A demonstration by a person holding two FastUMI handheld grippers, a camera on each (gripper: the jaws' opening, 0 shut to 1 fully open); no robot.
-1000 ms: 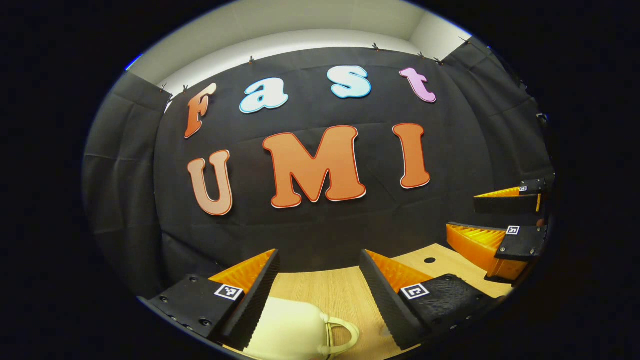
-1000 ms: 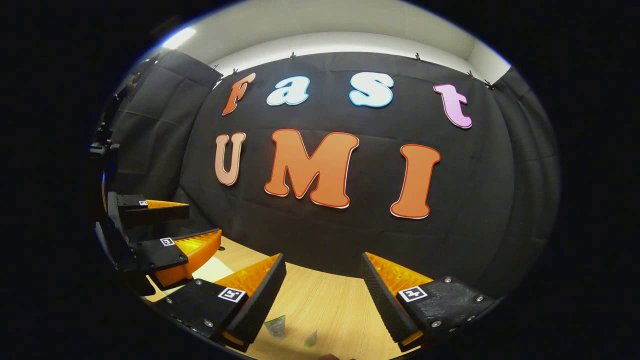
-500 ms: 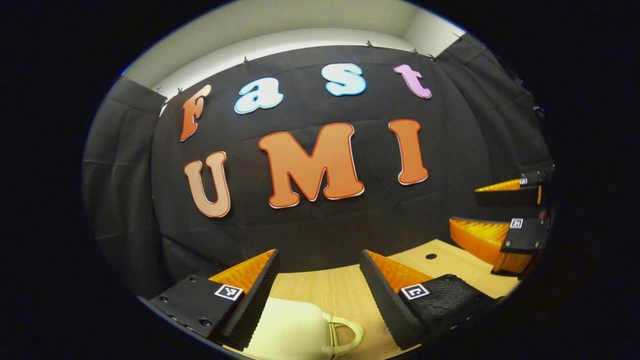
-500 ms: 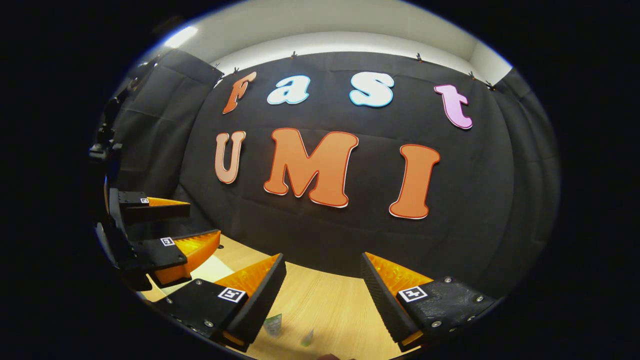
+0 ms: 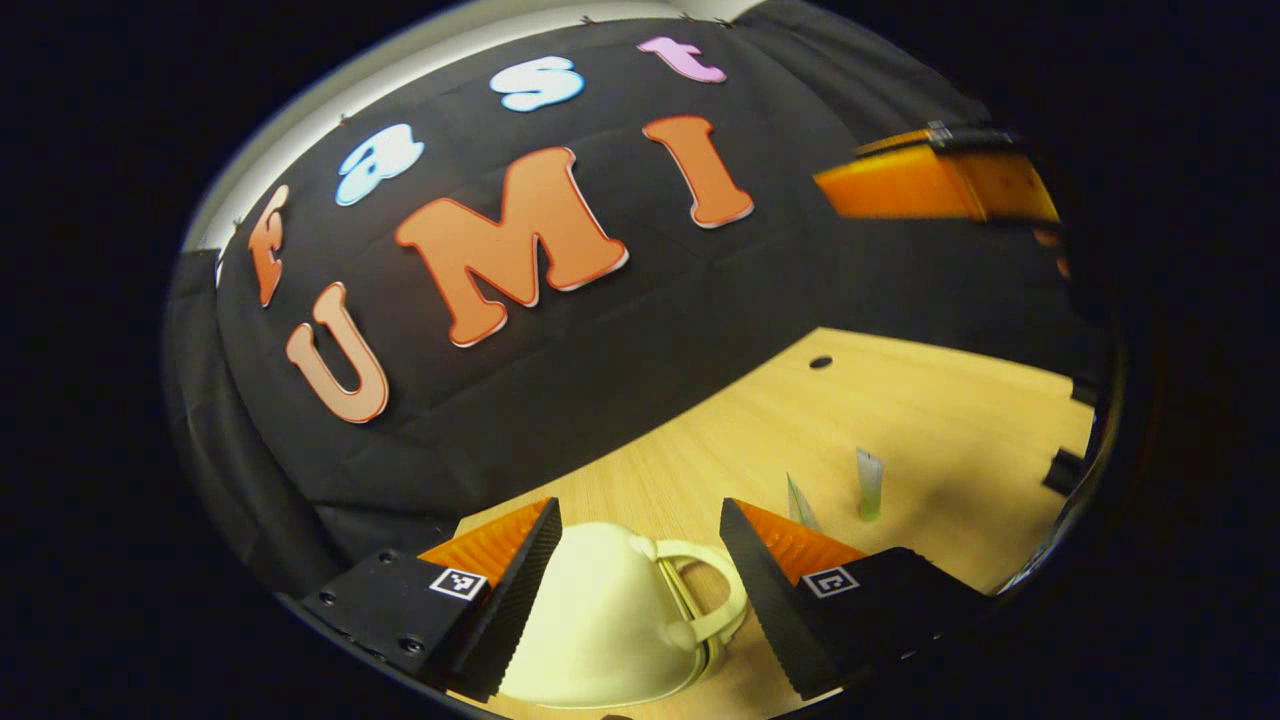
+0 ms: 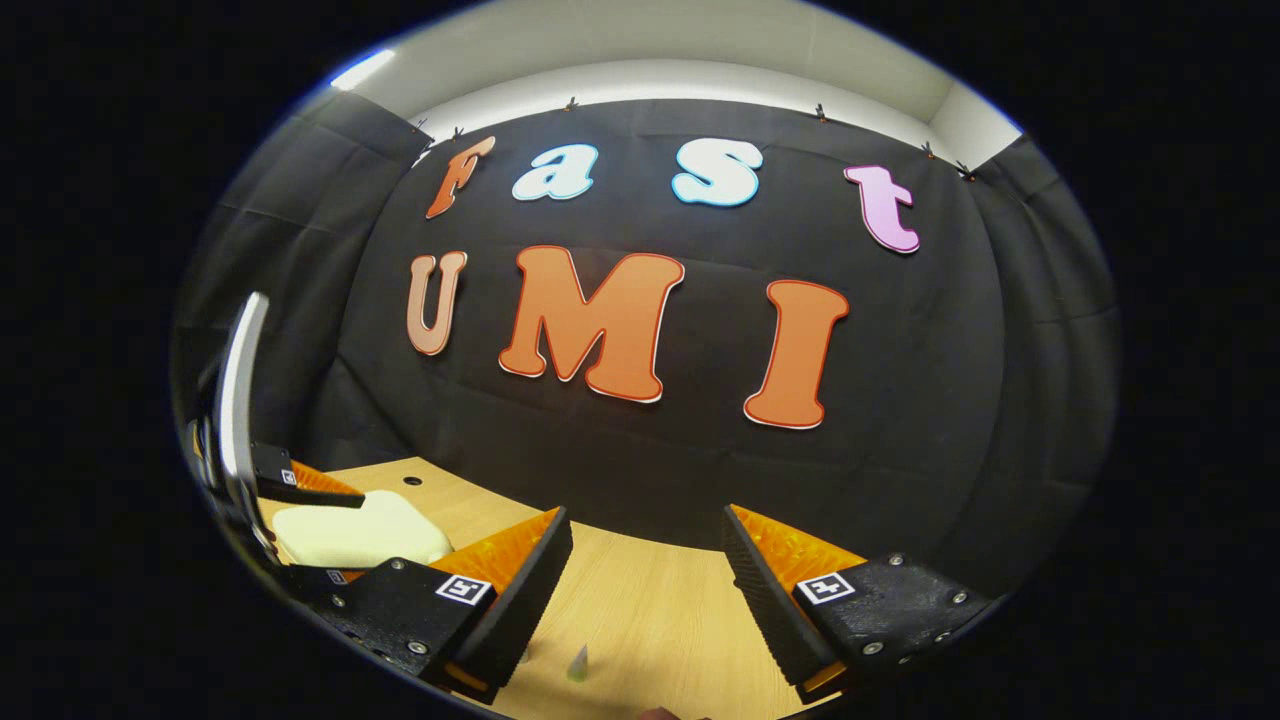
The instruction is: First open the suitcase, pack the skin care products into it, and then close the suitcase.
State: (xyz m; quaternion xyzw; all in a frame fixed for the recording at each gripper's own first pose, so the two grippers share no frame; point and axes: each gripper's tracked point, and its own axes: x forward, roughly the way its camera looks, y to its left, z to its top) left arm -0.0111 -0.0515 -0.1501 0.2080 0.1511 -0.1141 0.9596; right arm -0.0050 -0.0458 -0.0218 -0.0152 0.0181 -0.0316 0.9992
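Observation:
The cream hard-shell suitcase (image 5: 600, 625) lies shut on the wooden table (image 5: 930, 400), its handle (image 5: 712, 592) toward the right in the left gripper view. My left gripper (image 5: 640, 510) is open, tilted down over the case, one finger on each side of it. Beyond the right finger lie two skin care tubes: one with a green cap (image 5: 868, 484), the other (image 5: 800, 500) partly hidden. My right gripper (image 6: 645, 515) is open above the table with nothing between its fingers; a green tube tip (image 6: 578, 662) shows below it. The suitcase (image 6: 360, 530) lies at its left.
A small round hole (image 5: 820, 362) marks the table near the black cloth wall. An orange finger of the right gripper (image 5: 930, 185) hangs high at the right of the left gripper view. The left gripper's fingers (image 6: 300, 482) flank the case in the right gripper view.
My left gripper has tipped down and rolled, coming closer over the suitcase, and the tubes have come into its view. The right gripper has shifted only slightly. Both have stayed open.

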